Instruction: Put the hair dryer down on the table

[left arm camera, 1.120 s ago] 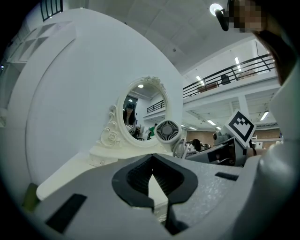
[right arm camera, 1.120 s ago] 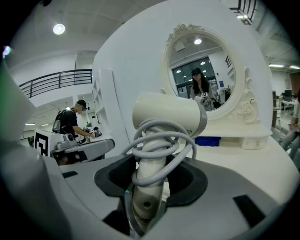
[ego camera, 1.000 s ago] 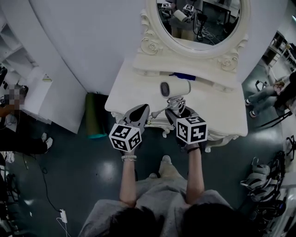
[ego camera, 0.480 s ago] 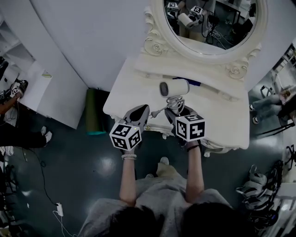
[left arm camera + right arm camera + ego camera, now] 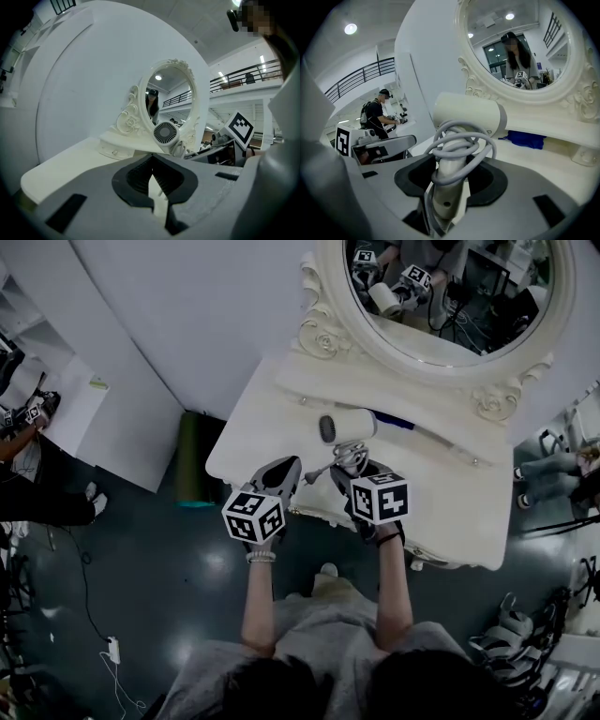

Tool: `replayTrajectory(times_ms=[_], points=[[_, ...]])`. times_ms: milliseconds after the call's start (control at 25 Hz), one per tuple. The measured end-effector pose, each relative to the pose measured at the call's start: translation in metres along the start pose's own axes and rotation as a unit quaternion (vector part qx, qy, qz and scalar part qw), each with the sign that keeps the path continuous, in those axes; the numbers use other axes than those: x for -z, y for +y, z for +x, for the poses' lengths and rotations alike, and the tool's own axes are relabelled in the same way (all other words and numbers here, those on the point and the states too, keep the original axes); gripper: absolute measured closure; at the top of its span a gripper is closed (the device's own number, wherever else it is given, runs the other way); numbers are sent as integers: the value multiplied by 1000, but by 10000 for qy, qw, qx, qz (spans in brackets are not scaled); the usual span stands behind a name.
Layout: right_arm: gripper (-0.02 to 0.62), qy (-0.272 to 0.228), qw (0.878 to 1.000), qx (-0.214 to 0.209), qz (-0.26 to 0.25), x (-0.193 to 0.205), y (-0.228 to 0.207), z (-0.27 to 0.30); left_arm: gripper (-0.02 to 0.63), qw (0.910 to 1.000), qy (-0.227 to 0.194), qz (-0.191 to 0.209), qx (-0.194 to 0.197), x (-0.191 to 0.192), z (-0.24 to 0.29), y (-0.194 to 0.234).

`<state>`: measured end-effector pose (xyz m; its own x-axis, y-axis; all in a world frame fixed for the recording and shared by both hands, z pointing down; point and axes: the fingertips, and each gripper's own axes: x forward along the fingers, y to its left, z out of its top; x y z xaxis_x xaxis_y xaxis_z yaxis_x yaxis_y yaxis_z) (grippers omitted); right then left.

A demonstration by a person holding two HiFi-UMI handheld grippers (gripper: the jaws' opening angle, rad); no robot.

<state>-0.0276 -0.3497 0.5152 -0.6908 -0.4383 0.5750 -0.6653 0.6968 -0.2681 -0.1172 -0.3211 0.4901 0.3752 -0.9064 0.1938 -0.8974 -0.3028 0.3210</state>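
Note:
The white hair dryer point(image 5: 347, 427) stands upright over the front of the white dressing table point(image 5: 267, 413), its grey cord coiled round the handle point(image 5: 449, 180). My right gripper point(image 5: 352, 471) is shut on that handle, just below the barrel point(image 5: 468, 115). Whether the dryer touches the tabletop I cannot tell. My left gripper point(image 5: 285, 472) hovers at the table's front edge, left of the dryer, jaws together and empty. In the left gripper view the dryer's rear grille point(image 5: 165, 133) shows beyond the closed tips point(image 5: 154, 199).
An ornate oval mirror point(image 5: 450, 296) stands at the back of the table. A blue item point(image 5: 396, 420) lies under it, behind the dryer. A dark green bin point(image 5: 192, 460) stands on the floor left of the table. Other people are at the room's edges.
The head view has drifted, so the table and mirror sit further right and higher. Both grippers and the held dryer keep nearly the same places.

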Motion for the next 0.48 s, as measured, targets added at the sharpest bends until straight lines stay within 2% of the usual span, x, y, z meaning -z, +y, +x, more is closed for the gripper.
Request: replayTrajectory(times_ms=[480], points=[[400,445,9990,-18,34,5,-20,39,601,9988,344,-338,-79,25,23,21]])
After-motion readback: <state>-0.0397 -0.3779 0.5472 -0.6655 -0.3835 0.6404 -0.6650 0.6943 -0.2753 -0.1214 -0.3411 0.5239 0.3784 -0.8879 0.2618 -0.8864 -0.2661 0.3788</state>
